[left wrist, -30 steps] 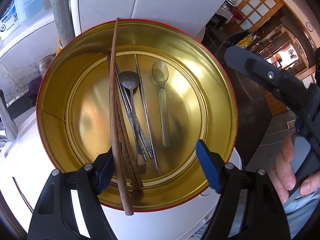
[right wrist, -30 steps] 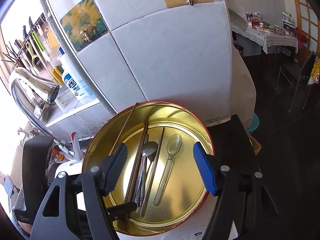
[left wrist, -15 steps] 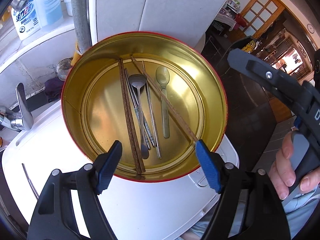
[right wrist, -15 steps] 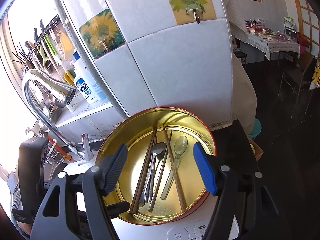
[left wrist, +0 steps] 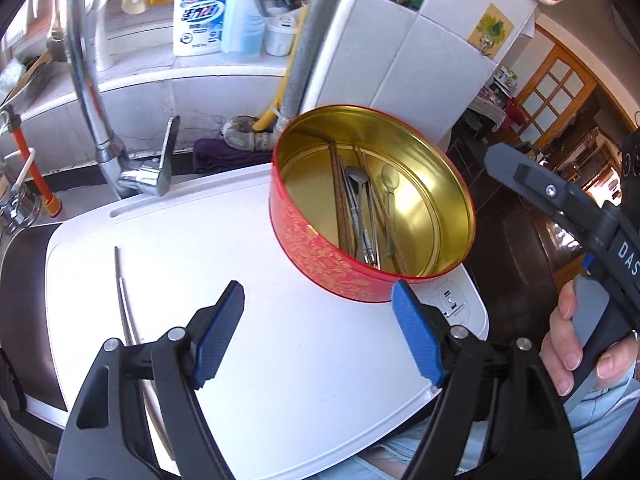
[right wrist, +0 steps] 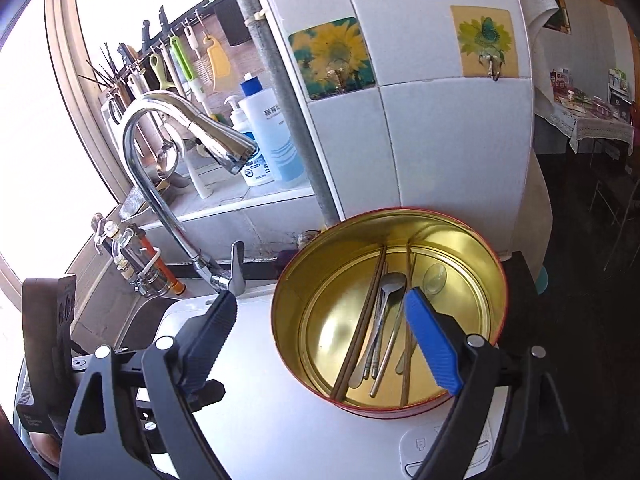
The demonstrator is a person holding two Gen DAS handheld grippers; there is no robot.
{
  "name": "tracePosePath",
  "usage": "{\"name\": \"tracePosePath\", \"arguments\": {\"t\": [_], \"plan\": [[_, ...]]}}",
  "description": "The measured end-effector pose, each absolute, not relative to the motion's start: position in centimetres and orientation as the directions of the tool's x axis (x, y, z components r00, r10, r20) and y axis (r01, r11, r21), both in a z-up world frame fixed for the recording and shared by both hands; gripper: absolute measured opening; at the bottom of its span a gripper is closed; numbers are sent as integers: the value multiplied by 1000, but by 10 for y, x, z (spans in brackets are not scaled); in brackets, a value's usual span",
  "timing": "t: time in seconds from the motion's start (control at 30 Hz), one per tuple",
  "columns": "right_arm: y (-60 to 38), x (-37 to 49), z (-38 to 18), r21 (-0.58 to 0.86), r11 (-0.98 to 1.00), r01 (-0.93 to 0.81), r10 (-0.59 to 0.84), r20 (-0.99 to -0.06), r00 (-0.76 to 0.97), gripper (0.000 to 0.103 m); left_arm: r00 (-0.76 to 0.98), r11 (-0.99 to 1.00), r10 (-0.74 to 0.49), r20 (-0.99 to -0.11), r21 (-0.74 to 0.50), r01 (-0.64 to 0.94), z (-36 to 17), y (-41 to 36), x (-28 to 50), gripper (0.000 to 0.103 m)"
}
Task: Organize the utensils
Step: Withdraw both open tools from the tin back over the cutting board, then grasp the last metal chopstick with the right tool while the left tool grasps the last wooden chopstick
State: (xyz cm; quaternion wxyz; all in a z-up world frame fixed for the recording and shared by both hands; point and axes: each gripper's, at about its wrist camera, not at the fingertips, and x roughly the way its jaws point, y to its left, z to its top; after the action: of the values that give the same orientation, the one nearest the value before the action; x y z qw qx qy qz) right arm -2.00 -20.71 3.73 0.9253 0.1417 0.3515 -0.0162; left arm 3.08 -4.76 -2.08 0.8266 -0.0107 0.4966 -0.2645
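A round red tin with a gold inside stands on the white board. In it lie wooden chopsticks, metal chopsticks, a metal spoon and a clear spoon. The same utensils show in the right wrist view, with the wooden chopsticks and the metal spoon. One metal chopstick lies on the board at the left. My left gripper is open and empty, in front of the tin. My right gripper is open and empty, near the tin's rim.
A chrome faucet and its lever stand behind the board. Soap bottles sit on the ledge by a grey pipe. Knives hang on a rack. The board's right edge drops to a dark floor.
My left gripper has pulled back and away from the tin, so the board and the loose metal chopstick show. A wooden chopstick that leaned on the rim now lies inside the tin.
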Motion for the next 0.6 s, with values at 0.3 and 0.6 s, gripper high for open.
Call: {"name": "tracePosePath", "arguments": {"t": [0.3,0.6], "plan": [[-116,-6,17,261,964,-40,214,-682,700,93,466,952,-305,-830,-249,180,-34,84,5,76],[-29,1,-50,212,961,-177,275,-805,526,93,399,975,-221,-890,-187,123,-94,135,14,76]]}}
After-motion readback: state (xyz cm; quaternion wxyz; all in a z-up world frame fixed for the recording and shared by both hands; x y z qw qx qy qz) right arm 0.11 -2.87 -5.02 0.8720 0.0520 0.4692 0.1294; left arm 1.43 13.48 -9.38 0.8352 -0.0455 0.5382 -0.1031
